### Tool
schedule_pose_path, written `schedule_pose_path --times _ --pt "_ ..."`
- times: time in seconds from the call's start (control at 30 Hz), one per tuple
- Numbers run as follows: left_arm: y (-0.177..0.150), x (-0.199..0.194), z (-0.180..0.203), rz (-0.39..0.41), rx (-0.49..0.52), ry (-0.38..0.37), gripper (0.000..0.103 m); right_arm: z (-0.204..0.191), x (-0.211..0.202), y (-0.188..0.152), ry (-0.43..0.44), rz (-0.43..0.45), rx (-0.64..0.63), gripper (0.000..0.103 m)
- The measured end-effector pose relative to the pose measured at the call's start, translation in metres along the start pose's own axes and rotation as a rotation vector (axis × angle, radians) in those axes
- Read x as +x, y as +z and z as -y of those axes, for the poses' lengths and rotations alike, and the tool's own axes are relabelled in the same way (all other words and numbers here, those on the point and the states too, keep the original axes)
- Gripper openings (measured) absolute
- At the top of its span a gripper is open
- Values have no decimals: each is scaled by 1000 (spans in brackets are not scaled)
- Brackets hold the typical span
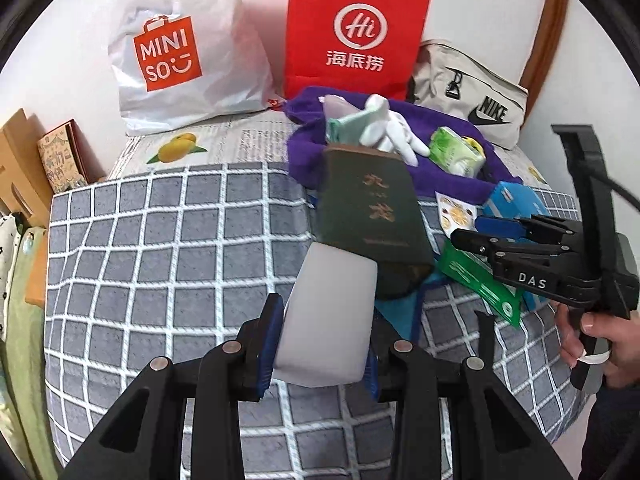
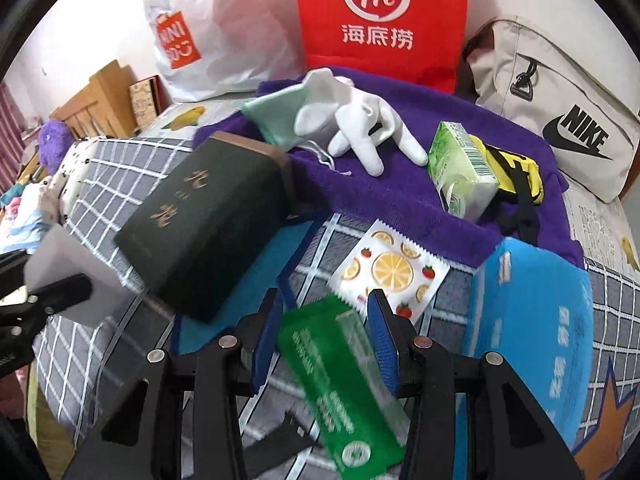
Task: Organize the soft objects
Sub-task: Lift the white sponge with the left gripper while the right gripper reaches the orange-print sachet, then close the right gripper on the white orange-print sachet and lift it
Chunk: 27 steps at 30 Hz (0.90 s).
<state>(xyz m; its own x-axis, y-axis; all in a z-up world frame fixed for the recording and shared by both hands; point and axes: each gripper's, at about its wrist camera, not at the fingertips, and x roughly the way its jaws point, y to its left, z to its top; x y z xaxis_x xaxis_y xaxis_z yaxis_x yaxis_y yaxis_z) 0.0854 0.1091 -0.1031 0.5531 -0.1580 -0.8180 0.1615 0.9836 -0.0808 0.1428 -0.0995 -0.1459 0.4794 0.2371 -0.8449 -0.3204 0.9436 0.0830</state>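
Observation:
My left gripper [image 1: 320,344] is shut on a white foam block [image 1: 330,316], held above the checked bedspread [image 1: 160,248]; the block also shows at the left of the right wrist view [image 2: 68,268]. My right gripper [image 2: 326,336] has its jaws around a green packet [image 2: 340,380], which lies tilted; the gripper also shows in the left wrist view [image 1: 480,232]. A purple towel [image 2: 360,196] carries a white glove [image 2: 360,128], a pale green mask [image 2: 280,116] and a green tissue pack [image 2: 460,168]. A dark green book [image 2: 208,220] lies beside it.
A white Miniso bag [image 1: 176,52], a red paper bag [image 1: 352,36] and a beige Nike bag [image 1: 472,96] stand at the back. A fruit-print sachet [image 2: 392,272] and a blue packet [image 2: 532,320] lie near the right gripper. A yellow-black pouch [image 2: 516,176] rests on the towel.

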Motion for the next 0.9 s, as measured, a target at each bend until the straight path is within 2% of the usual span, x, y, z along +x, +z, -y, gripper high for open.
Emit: schedule_pose_path --times 0.27,0.37,0.47,0.5,0.57,0.6,0.67,0.7,0.83,0.9 --pt "14 10 -12 -7 0 -6 33 9 33 9 -61 -48 43 44" --pt "15 12 -15 -9 -6 -15 33 9 38 9 -82 -41 38 55" --pt "13 16 -14 -17 -2 -22 33 13 41 10 -85 -35 54 54" --pt "13 16 -14 -19 -3 -21 33 14 41 9 -86 -28 57 52" --pt "11 18 -14 -24 -2 -32 33 16 40 7 -98 -8 44 29" --pt "10 18 -14 -26 -2 -35 33 17 39 6 -77 -2 43 15" --pt "10 19 -13 -30 -5 -38 33 21 37 6 0 -11 69 2" --pt "9 20 -13 -32 -6 -39 33 20 37 5 19 -17 71 2" --pt "8 15 -10 -26 -2 -44 33 15 28 -3 6 10 48 1" --pt "7 14 -11 -27 -6 -41 33 15 18 -8 45 24 71 1"
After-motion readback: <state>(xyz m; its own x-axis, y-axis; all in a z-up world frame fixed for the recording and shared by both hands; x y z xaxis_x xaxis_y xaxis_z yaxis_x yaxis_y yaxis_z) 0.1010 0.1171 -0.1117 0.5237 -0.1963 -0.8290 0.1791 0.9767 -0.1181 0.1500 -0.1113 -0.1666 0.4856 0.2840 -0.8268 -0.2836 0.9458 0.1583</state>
